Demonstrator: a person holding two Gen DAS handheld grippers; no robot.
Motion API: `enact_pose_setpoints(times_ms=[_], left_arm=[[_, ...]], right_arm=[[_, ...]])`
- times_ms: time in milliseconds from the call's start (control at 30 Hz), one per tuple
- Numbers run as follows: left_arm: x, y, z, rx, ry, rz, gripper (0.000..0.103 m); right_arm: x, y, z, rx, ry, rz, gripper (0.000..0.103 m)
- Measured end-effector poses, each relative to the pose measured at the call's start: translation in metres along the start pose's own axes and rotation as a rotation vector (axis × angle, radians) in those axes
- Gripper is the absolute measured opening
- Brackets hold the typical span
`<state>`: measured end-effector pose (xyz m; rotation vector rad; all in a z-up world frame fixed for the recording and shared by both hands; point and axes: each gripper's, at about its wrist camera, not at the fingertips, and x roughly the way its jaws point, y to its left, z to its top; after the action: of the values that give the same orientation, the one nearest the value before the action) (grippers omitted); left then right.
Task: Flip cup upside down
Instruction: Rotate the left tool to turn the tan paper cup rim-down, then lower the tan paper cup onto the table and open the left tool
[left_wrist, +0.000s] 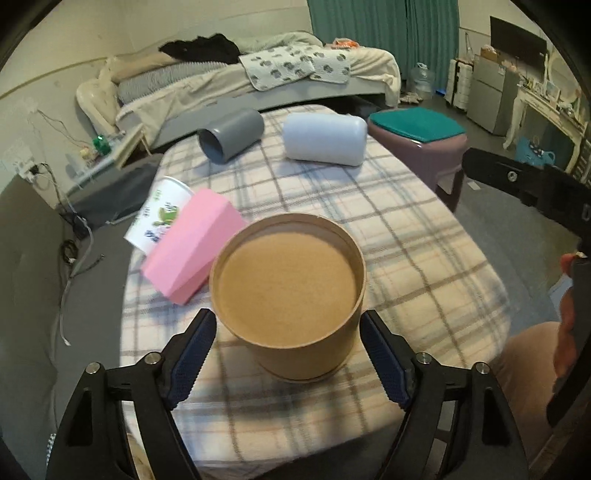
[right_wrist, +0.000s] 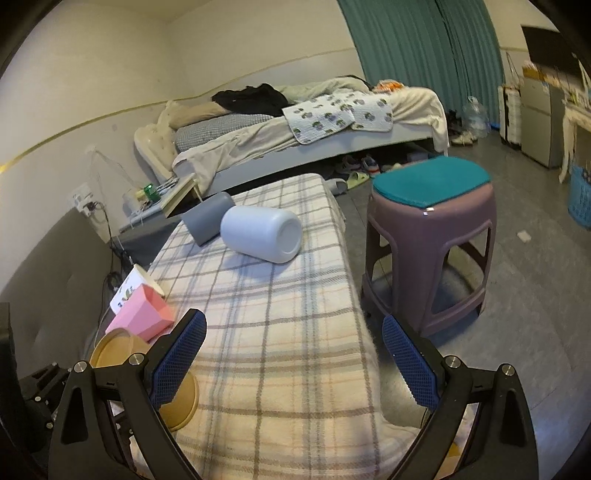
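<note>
Already our round brown paper cup (left_wrist: 288, 295) stands bottom-up on the near plaid-covered table (left_wrist: 406, 258), so the flip looks done. Both the left tool (left_wrist: 288, 354) and the right tool (right_wrist: 295, 354) gape apart, holding nothing.

We find no legible text; the white paper cup (left_wrist: 159, 214) carries blue and green print, too blurred to read.
</note>
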<state>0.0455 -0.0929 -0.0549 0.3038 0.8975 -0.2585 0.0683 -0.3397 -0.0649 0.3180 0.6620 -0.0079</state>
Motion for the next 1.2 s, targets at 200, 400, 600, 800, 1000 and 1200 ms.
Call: enact_pose_setpoints(times_ms=[200, 400, 600, 800, 1000, 1200], left_arm=[[-0.027, 0.012, -0.004, -0.035, -0.048, -0.044, 0.084], [-0.070, 0.022, -0.011, -0.056, -0.150, -0.071, 0.084], [-0.116, 0.046, -0.021, -0.147, -0.253, -0.080, 0.087], [-0.146, 0.067, -0.038, -0.253, -0.329, -0.052, 0.094], [-0.142, 0.071, -0.063, -0.285, -0.387, 0.040, 0.096], [-0.113, 0.070, -0.078, -0.291, -0.354, 0.105, 0.096]], right_arm=[[-0.021, 0.024, 0.003, -0.049, -0.055, -0.007, 0.097], [-0.054, 0.049, -0.001, -0.103, -0.089, -0.025, 0.097], [-0.097, 0.076, -0.020, -0.173, -0.114, -0.039, 0.097], [-0.131, 0.098, -0.042, -0.220, -0.138, -0.034, 0.102], [-0.132, 0.104, -0.053, -0.219, -0.167, -0.033, 0.103], [-0.110, 0.099, -0.071, -0.236, -0.149, -0.052, 0.103]])
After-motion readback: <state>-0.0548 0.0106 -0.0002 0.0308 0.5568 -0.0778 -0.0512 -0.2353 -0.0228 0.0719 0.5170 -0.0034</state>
